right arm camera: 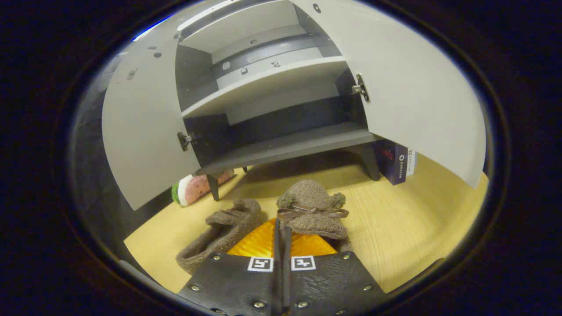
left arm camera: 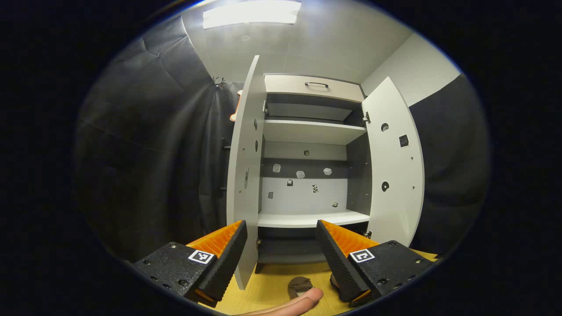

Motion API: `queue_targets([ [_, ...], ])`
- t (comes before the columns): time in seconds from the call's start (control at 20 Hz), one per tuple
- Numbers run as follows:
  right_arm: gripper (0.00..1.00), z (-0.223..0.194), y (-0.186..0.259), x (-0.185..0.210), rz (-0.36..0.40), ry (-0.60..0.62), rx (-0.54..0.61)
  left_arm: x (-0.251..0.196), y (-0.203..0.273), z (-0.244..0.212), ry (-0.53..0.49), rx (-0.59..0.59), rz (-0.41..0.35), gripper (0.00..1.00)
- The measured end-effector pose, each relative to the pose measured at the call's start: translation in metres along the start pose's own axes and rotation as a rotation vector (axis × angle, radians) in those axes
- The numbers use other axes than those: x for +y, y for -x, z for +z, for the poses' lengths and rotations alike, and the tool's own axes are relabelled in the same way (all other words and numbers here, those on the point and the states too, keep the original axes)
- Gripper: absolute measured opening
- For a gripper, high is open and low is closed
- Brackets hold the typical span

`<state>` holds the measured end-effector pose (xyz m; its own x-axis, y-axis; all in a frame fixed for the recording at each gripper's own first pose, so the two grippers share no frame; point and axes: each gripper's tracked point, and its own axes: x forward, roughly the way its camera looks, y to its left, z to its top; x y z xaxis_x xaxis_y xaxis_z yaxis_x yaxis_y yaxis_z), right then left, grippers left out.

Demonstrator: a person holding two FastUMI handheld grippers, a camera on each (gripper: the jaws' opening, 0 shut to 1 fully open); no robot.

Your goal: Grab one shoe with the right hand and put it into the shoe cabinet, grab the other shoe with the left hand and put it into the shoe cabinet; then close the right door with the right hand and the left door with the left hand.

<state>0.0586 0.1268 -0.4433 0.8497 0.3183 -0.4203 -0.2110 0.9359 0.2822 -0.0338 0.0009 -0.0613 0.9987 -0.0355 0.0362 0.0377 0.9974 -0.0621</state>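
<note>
Two brown woolly shoes lie on the yellow wooden floor in front of the open shoe cabinet. In the right gripper view the shoe with a bow is straight ahead, and the other shoe lies to its left. My right gripper has its fingers pressed together at the rear rim of the bow shoe, pinching its thin wall. In the left gripper view my left gripper is held open, facing the cabinet, with nothing between its fingers. A bit of a shoe and a person's finger show below it.
Both cabinet doors stand wide open, the left door and the right door. The lower shelf and the bottom compartment are bare. A dark blue box stands by the cabinet's right leg, and a rolled red-and-green item lies under the left door.
</note>
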Motion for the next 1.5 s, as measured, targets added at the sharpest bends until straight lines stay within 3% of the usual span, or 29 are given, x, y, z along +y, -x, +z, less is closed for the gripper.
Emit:
queue_targets([
  [0.45,0.01,0.159,0.078,0.035,0.014,0.149,-0.295,0.008,-0.010,-0.003,0.009,0.001,0.020,0.96],
  [0.75,0.01,0.270,0.094,0.064,0.054,0.171,-0.390,0.007,-0.024,-0.021,0.025,0.036,0.001,0.96],
  [1.0,0.01,0.352,0.059,0.080,0.055,0.195,-0.368,0.003,-0.040,-0.038,0.024,0.071,-0.015,0.96],
  [1.15,0.01,0.395,0.012,0.070,-0.013,0.211,-0.338,0.005,-0.050,-0.044,0.023,0.097,-0.012,0.97],
  [1.5,0.01,0.428,-0.107,0.050,-0.104,0.236,-0.233,0.009,-0.061,-0.055,0.029,0.104,-0.024,0.97],
])
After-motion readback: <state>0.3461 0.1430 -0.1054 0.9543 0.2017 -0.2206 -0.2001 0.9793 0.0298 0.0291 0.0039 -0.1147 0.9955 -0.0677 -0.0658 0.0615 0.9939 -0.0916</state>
